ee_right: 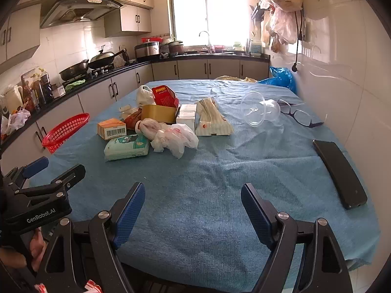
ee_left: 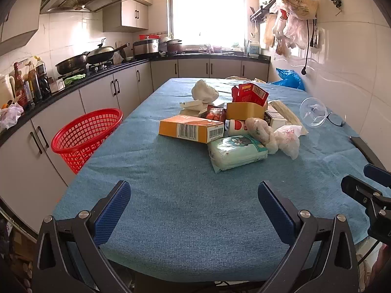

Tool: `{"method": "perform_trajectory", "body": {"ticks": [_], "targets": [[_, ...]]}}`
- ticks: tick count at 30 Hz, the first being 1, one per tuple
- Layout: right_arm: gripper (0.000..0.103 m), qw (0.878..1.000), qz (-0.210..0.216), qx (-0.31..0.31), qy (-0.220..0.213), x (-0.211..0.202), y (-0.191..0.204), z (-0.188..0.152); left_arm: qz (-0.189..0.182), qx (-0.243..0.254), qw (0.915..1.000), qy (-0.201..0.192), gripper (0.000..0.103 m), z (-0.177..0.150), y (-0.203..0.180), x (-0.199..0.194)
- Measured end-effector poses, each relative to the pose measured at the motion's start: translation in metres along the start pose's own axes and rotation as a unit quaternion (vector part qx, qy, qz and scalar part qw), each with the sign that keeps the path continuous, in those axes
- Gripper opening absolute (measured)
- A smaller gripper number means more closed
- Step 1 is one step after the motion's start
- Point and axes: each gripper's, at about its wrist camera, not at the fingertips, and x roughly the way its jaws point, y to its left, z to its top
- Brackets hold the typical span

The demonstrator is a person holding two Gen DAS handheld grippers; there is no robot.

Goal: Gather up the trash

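Both hand-held grippers are hovering over the near edge of the table [ee_left: 171, 219], and both are standing wide apart with nothing between the blue pads. Seen from the left wrist camera, the left gripper [ee_left: 194, 210] is aiming at the pile of trash, and the right gripper [ee_right: 193, 210] is waiting beside it, toward 3 o'clock.

From the left gripper, the trash is lying ahead at about 12 to 1 o'clock, well apart from the fingertips. The red basket [ee_left: 85, 134] is standing off the table edge at about 10 o'clock; it is probably the place for collecting.

Nearest in the pile is the soft tissue pack [ee_left: 235, 151], touching the orange box [ee_left: 190, 128] behind it. The pack is looking light and squashy, with a smooth wrapper, so I think a grip across its short side is safest. The orange box is seeming stiff and light; taking it across its narrow width should hold well. The crumpled plastic bag [ee_left: 286, 139] at 1 o'clock is thin and slippery, so it is better to pinch a thick bunch of it. The clear plastic cup [ee_right: 259, 111] is lying on its side and may crack or roll if squeezed hard. The glasses [ee_right: 300, 116] and the black phone [ee_right: 339, 173] are likely no trash.
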Motion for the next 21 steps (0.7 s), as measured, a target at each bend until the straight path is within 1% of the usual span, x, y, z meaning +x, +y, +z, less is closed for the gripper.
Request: {"method": "perform_trajectory", "body": {"ticks": [7, 12, 15, 18, 21], "targets": [[0.084, 1.000, 0.005, 0.002, 0.008, 0.003, 0.000, -0.002, 0.001, -0.001, 1.0000, 0.004, 0.103, 0.000, 0.001, 0.002], [0.078, 1.000, 0.010, 0.007, 0.016, 0.008, -0.002, -0.003, 0.001, -0.001, 1.0000, 0.008, 0.103, -0.001, 0.002, 0.005], [0.077, 0.999, 0.024, 0.011, 0.024, 0.013, -0.005, 0.000, -0.005, -0.004, 0.9999, 0.015, 0.103, -0.002, 0.006, 0.008], [0.074, 0.998, 0.047, 0.024, 0.039, 0.022, -0.012, 0.007, -0.015, -0.015, 0.9995, 0.022, 0.103, 0.002, 0.016, 0.012], [0.074, 0.996, 0.070, 0.033, 0.049, 0.031, -0.018, 0.016, -0.028, -0.027, 0.9988, 0.030, 0.103, 0.007, 0.026, 0.016]]}}
